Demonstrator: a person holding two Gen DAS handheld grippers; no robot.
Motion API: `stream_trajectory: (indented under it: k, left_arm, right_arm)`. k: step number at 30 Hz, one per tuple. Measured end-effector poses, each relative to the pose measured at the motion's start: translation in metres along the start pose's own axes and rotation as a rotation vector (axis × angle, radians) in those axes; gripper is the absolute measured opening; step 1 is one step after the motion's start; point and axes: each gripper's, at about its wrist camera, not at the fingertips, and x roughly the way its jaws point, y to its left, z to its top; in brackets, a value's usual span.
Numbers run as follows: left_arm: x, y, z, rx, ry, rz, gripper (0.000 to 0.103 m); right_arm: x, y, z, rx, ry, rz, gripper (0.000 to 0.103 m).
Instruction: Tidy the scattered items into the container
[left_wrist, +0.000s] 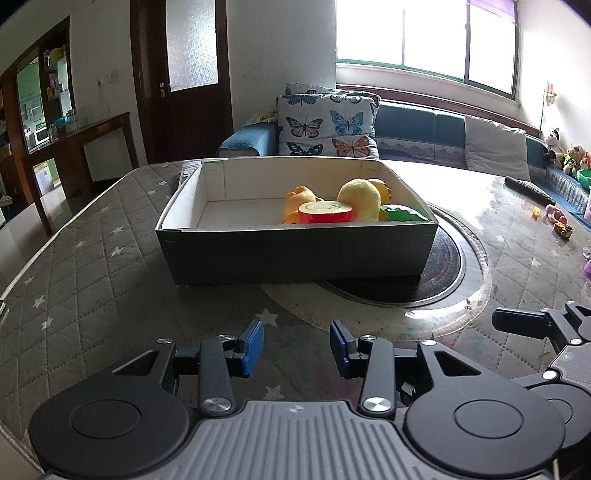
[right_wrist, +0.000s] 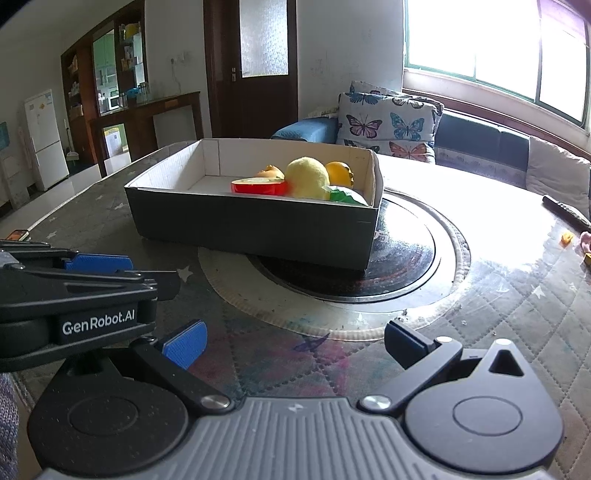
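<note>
Flanking the toy-filled box (left_wrist: 295, 251), both claws (left (left_wrist: 296, 349), right (right_wrist: 295, 345)) agape, empty; remote (left_wrist: 529, 189) beyond.

White walls (right_wrist: 177, 33) are seen around a dark wooden door (left_wrist: 184, 77) fitted with a frosted pane. A wide window (left_wrist: 424, 33) is flooded with daylight, and glare is thrown across the quilted table cover (left_wrist: 92, 258). Below the window a blue sofa (left_wrist: 417, 129) is placed, and butterfly-print cushions (left_wrist: 325, 125) are stacked on it. A dark wooden cabinet (right_wrist: 110, 85) and a white fridge (right_wrist: 44, 136) are seen at the left
</note>
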Motion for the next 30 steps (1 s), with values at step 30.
stream_trajectory:
  k: [30]
  left_arm:
    - [0.035, 0.007, 0.027, 0.013, 0.017, 0.007, 0.042]
  right_arm:
    - [0.039, -0.008, 0.023, 0.003, 0.045, 0.007, 0.103]
